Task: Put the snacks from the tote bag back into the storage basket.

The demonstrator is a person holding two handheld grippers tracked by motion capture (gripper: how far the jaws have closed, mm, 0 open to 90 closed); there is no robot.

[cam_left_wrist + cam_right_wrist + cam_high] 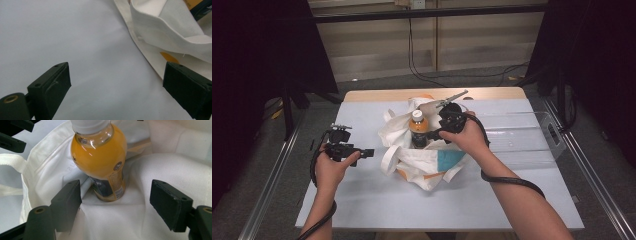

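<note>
I see the bottle (100, 162) standing upright inside the bag (432, 162) mid-tabletop (362, 200); my right gripper (115, 200) is apart (nothing clamped) at its rim; left gripper (117, 87) apart over bare tabletop beside the bag's edge.

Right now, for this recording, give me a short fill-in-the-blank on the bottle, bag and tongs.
1. The bottle stands inside the white cloth ____.
2. The liquid in the bottle is ____.
3. The right tongs are ____, their jaws clear of the bottle.
4. The left tongs are open above the ____.

Missing words: bag; orange; open; table
</note>
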